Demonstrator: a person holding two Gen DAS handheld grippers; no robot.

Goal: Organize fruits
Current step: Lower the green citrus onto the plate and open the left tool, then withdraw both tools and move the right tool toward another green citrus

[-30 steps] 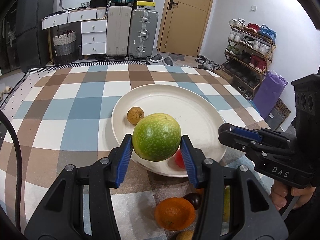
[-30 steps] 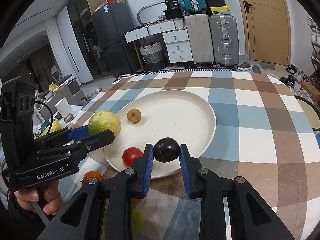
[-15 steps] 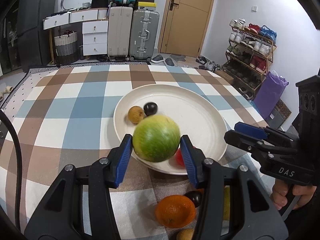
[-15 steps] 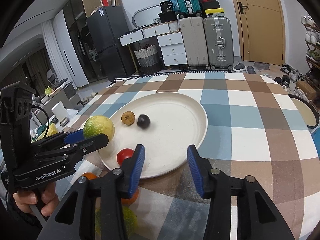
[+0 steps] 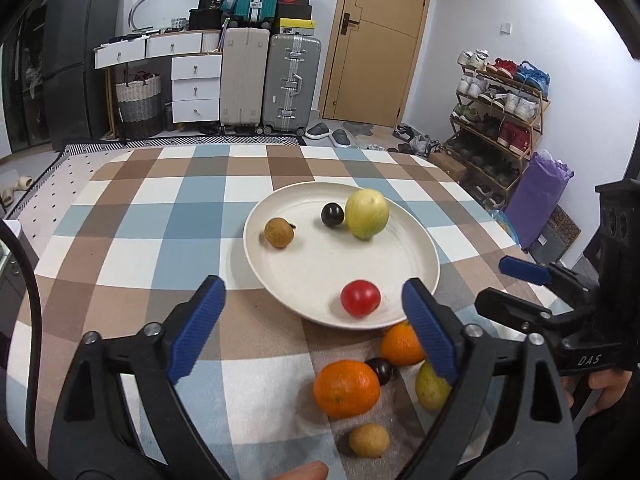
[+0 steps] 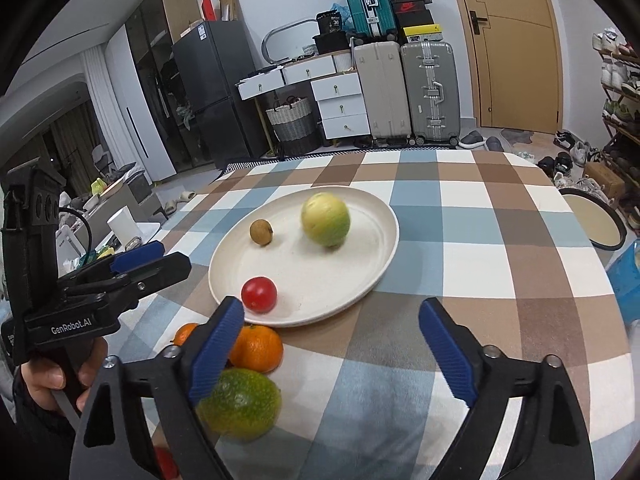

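Note:
A cream plate [image 5: 320,258] holds a brown longan [image 5: 279,232], a dark plum [image 5: 332,214], a yellow-green fruit [image 5: 367,213] and a red tomato [image 5: 360,298]. My left gripper [image 5: 312,286] hangs just short of the plate's near rim, its jaws opening with nothing between them. In the right wrist view my right gripper [image 6: 332,308] is also opening and empty, just short of the plate [image 6: 372,272]. The yellow-green fruit [image 6: 326,219] hides the plum there. Off the plate lie two oranges [image 5: 346,388] [image 5: 400,344] and a green fruit [image 6: 240,404].
Beside the oranges lie a small dark fruit [image 5: 382,370], a yellowish fruit [image 5: 430,390] and a small brown one [image 5: 369,440]. The checked tablecloth [image 6: 480,248] stretches past the plate. A round tray [image 6: 600,220] sits beyond the table's right edge. A hand [image 6: 52,380] grips the left tool.
The right gripper let go of the dark plum, then the left let go of the yellow-green fruit; both now lie on the plate. Both jaws have spread wide and drawn back a little.

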